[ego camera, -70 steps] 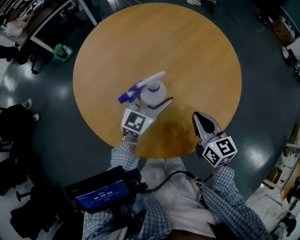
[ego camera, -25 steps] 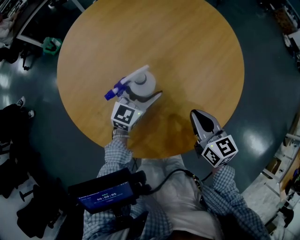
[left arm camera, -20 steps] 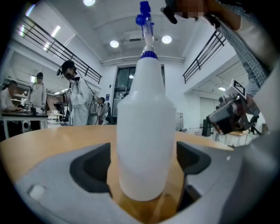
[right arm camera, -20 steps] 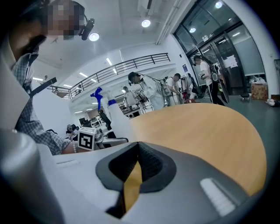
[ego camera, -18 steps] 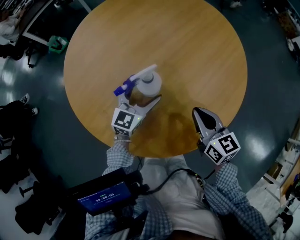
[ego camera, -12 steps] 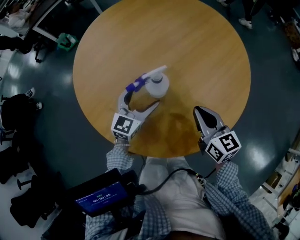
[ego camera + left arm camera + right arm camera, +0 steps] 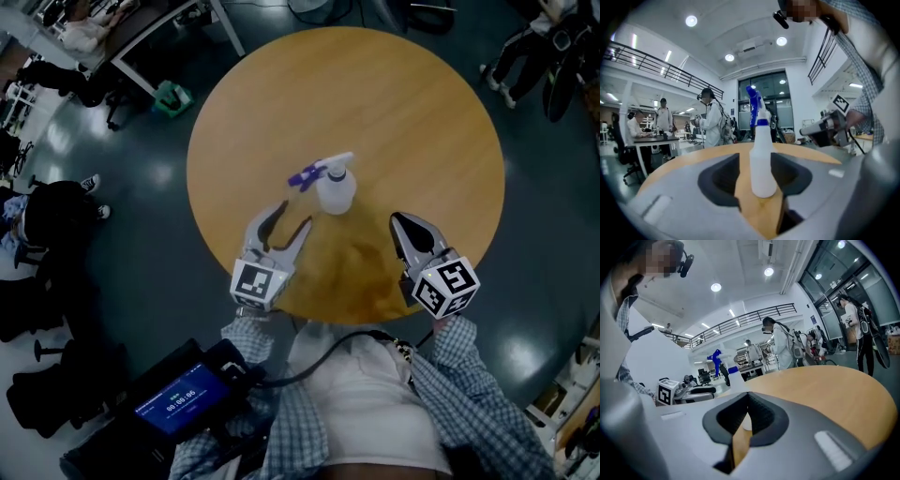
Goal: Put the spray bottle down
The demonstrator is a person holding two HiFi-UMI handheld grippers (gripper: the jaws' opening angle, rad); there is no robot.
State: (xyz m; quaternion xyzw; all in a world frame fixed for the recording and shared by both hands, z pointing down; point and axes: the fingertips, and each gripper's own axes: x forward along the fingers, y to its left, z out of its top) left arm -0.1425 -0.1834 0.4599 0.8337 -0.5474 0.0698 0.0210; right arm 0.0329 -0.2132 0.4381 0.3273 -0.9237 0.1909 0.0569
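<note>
A white spray bottle [image 7: 336,190] with a blue trigger head stands upright near the middle of the round wooden table [image 7: 412,103]. My left gripper [image 7: 291,217] sits just short of it, toward the near edge. Its jaws are closing with nothing between them, and the bottle is apart from its fingertips. In the left gripper view the bottle [image 7: 762,161] rises straight ahead, beyond the jaws. My right gripper [image 7: 411,228] hovers shut over the table's near right edge, holding nothing. From the right gripper view the bottle [image 7: 723,367] shows small at the left.
The table's near edge [image 7: 328,317] runs just under both grippers. A handheld screen [image 7: 173,403] hangs at the person's waist. On the dark floor at upper left are a desk [image 7: 141,28] and a green object [image 7: 172,97]. Several people stand around the room.
The left gripper has let go of the bottle and drawn back toward the near edge, its jaws narrowing. The bottle now stands alone. The right gripper has barely shifted.
</note>
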